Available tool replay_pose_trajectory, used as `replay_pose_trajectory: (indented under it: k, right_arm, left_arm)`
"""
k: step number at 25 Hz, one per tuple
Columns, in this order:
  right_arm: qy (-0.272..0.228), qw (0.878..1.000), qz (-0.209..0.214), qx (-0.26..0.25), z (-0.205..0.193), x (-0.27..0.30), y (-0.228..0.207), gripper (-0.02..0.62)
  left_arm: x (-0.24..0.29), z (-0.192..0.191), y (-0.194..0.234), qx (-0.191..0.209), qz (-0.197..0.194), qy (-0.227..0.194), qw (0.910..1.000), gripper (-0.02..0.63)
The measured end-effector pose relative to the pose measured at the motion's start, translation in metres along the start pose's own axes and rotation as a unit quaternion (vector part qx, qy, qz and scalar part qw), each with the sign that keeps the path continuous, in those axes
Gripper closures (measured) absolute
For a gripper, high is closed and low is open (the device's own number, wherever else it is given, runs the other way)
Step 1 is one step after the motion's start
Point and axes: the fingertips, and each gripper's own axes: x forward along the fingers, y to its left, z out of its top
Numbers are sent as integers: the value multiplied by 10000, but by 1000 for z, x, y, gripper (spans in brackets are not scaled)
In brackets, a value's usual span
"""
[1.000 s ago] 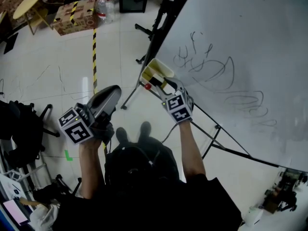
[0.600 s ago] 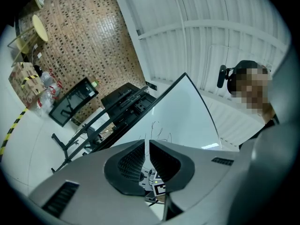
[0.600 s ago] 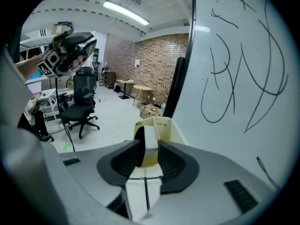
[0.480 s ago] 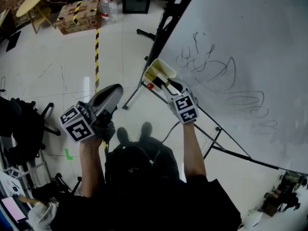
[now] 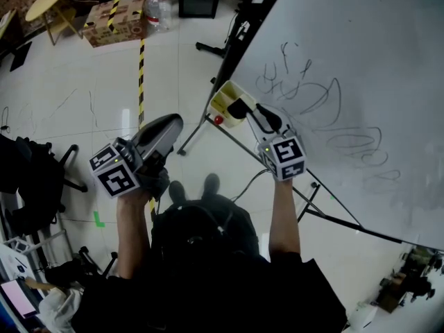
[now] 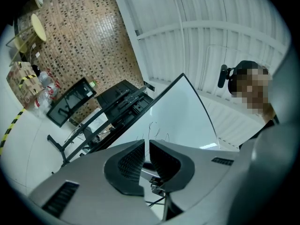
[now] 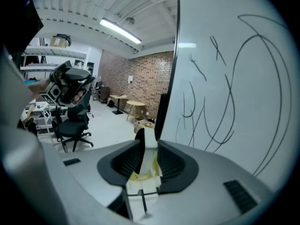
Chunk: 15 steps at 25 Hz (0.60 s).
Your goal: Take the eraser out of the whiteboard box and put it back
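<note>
Right gripper (image 5: 258, 114) (jaws just closed in) has the eraser (image 7: 148, 142) pinched edge-on, long side along the jaws, just above the whiteboard box (image 5: 223, 101). Putting it back looks like straight down.

round yellow table (image 5: 43, 1), taped cardboard box (image 5: 114, 18) and water bottles (image 5: 154, 7) near striped floor tape (image 5: 141, 75)
</note>
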Motion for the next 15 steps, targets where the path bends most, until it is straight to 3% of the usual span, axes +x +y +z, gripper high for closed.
replay_pose_trajectory:
  k: [8, 15]
  right_arm:
    - [-604, 9980, -161, 104, 47, -42, -5, 457]
    - [-785, 9964, -320, 71, 72, -73, 12, 459]
  left_arm:
    - [2, -1, -11, 14, -190, 55, 9998, 591]
    - [-10, -6, -18, -66, -399, 155, 9991, 591]
